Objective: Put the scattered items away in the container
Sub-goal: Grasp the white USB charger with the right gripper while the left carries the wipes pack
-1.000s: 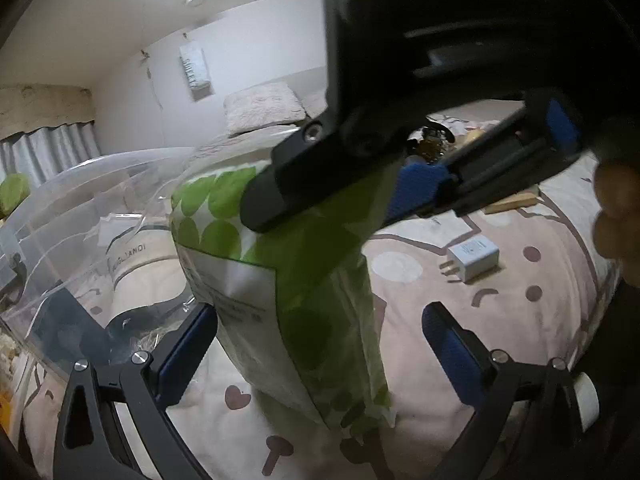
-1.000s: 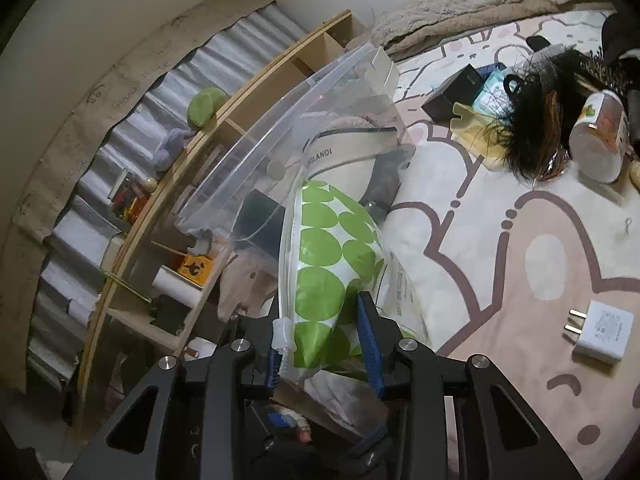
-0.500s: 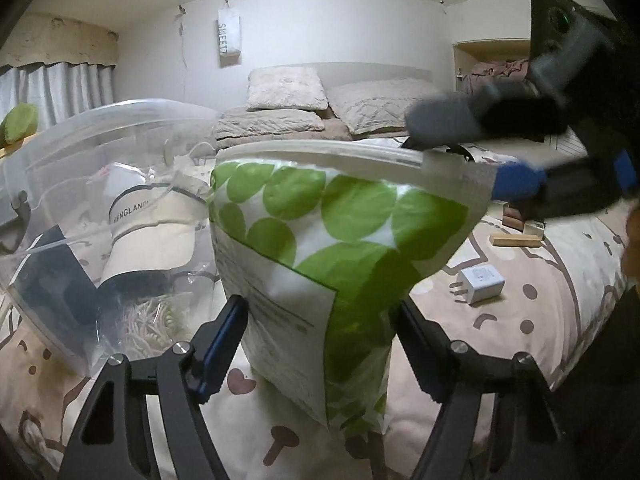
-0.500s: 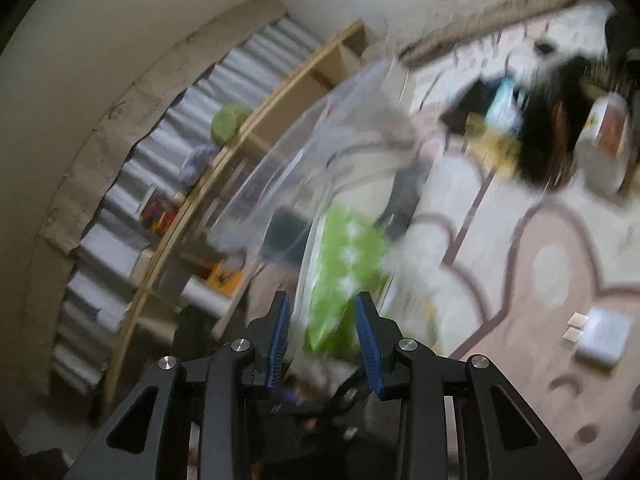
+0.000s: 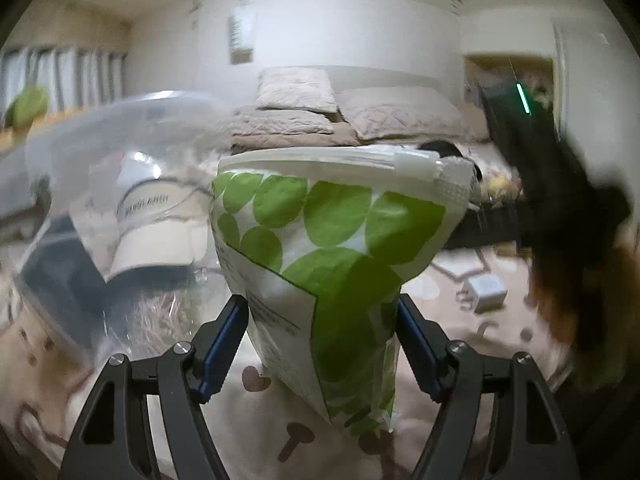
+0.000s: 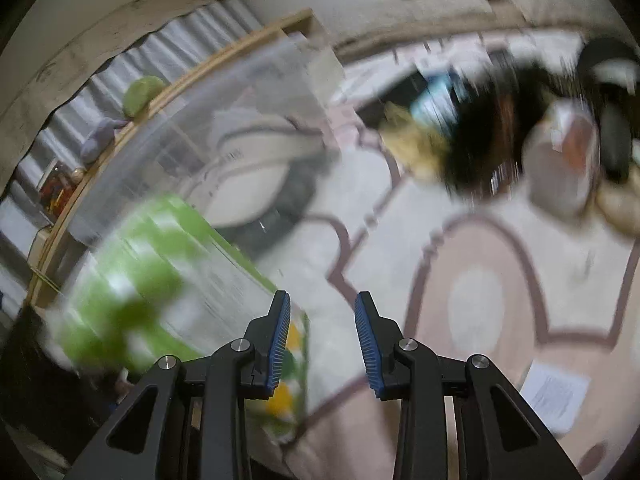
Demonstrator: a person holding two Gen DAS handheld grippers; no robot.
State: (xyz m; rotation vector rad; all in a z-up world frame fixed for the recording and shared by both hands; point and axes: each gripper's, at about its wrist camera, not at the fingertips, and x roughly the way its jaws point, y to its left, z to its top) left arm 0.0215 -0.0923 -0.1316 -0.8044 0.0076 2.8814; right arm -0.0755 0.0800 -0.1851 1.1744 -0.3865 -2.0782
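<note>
A white bag with green dots (image 5: pixel 328 248) stands upright on the bed, and my left gripper (image 5: pixel 320 300) is shut on its lower part, both blue pads pressing its sides. Just left of it lies a clear plastic container (image 5: pixel 100 152), tipped on its side, with a cream cap (image 5: pixel 160 224) and dark items inside. In the blurred right wrist view, the bag (image 6: pixel 160 272) sits left of my right gripper (image 6: pixel 322 296), outside its left finger. The jaws stand a little apart with only bedsheet between them. The container (image 6: pixel 240 92) lies beyond the bag.
A white charger plug (image 5: pixel 486 292) lies on the patterned sheet to the right, as does a black hairy item (image 6: pixel 480 148) beside a white cup (image 6: pixel 568 168). Pillows (image 5: pixel 296 90) lie at the bed's far end. A wooden shelf (image 6: pixel 200 68) runs behind the container.
My left jaws have closed onto the bag's sides. My right gripper has let go of the bag's top and swung off to the right, so the bag now sits outside its fingers.
</note>
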